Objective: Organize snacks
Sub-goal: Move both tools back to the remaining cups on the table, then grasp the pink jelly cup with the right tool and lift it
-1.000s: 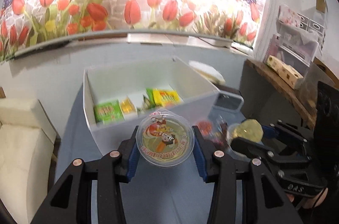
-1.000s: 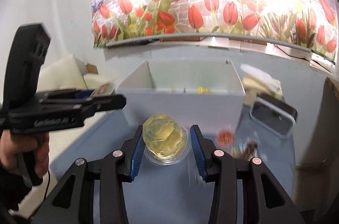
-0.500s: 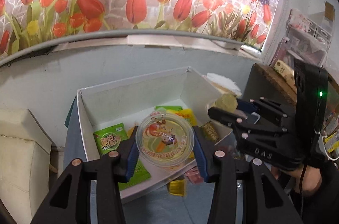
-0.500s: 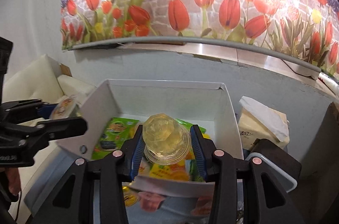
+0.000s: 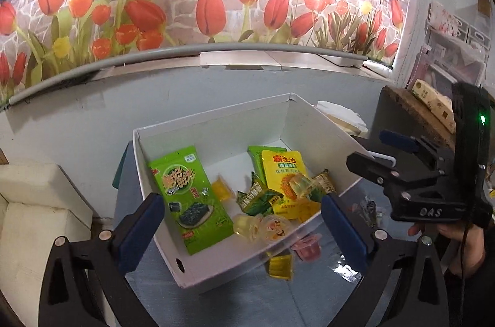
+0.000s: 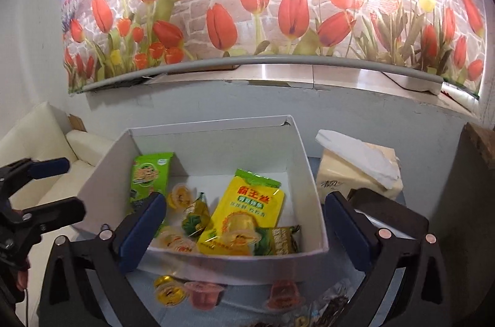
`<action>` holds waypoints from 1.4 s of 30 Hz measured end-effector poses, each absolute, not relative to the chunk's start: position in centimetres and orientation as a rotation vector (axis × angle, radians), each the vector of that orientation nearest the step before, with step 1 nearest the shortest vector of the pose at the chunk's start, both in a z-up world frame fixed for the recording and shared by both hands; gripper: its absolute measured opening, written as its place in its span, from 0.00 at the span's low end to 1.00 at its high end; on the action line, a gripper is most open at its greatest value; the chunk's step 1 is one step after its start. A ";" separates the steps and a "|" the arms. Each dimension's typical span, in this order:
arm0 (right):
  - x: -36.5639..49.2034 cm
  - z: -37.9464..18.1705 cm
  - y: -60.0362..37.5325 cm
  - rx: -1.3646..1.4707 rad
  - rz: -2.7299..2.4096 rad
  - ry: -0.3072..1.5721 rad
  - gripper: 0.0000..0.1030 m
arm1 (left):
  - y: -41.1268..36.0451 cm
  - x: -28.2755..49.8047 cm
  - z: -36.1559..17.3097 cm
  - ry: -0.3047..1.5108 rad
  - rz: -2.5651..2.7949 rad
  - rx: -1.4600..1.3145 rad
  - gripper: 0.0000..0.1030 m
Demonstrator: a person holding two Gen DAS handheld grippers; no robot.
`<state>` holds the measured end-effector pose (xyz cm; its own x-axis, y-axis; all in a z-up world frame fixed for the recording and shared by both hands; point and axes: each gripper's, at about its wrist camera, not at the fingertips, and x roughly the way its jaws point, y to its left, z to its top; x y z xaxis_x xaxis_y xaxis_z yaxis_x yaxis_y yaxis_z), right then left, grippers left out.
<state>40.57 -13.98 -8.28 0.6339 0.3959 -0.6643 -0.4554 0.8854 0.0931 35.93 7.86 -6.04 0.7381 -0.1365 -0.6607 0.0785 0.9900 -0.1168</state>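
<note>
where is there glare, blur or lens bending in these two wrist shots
Left wrist view: the tulip wall mural blows out white at top right, the grey ledge bows with the fisheye, and the clear jelly cup over the yellow snack packet is smeared. Right wrist view: corners vignette black, and the white cardboard box looks sharp.

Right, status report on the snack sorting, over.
Both hand-held grippers, left and right, just opened, nothing between the jaws. Jelly cups lie in white box. Loose cups outside it. Nothing blocking.
</note>
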 end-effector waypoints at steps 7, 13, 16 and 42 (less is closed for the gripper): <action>35.2 -8.2 -15.8 -0.067 0.507 0.745 1.00 | 7.1 32.1 -6.0 0.703 -0.142 -0.081 1.00; 30.0 -10.4 -16.7 -0.079 0.474 0.775 1.00 | 4.9 26.5 -7.5 0.700 -0.180 -0.077 1.00; 28.3 -12.1 -16.7 -0.080 0.481 0.798 1.00 | 3.6 23.7 -8.4 0.709 -0.210 -0.073 1.00; 36.7 -21.0 -12.0 -0.069 0.430 1.006 0.92 | 4.0 17.7 -12.5 0.789 -0.224 -0.151 1.00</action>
